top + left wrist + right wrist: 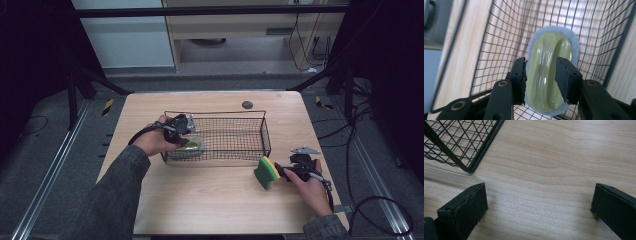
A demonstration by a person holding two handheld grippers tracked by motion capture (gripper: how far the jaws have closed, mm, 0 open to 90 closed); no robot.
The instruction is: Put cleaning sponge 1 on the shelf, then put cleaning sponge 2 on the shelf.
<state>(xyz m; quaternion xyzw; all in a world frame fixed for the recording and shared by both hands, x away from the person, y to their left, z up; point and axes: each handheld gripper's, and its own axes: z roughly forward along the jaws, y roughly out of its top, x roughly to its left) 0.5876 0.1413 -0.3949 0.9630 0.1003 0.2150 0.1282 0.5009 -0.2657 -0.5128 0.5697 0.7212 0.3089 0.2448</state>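
Left gripper (188, 131): reaches into the left end of the wire basket (262, 131), held by the person's left hand (155, 140); in the left gripper view its jaws stand on either side of the scrubbing pad's raised middle, the left one close against it and the right one beside it; the gripper (541, 75) is a little open and I cannot see the pads pressing.

Scrubbing pad (549, 67): pale yellow-green glossy top with a light blue-grey fuzzy rim; it lies in the basket's left end on the mesh floor, also seen in the high view (194, 145).

Wire basket: black, rectangular, in the middle of the worktop (210, 200), its long side running left to right; a corner of it (461, 147) shows at the upper left of the right gripper view.

Right gripper (280, 171): held low over the worktop's right side by the right hand (310, 190); in the right gripper view its jaws stand wide apart with bare wood between them, so the gripper (539, 202) is open and holds nothing.

Sponge (266, 172): green with a yellow layer, standing on edge on the worktop just in front of the right gripper, outside the basket near its right front corner; whether they touch I cannot tell.

Worktop: light wood (564, 165), with a small dark round disc (247, 104) near its far edge.
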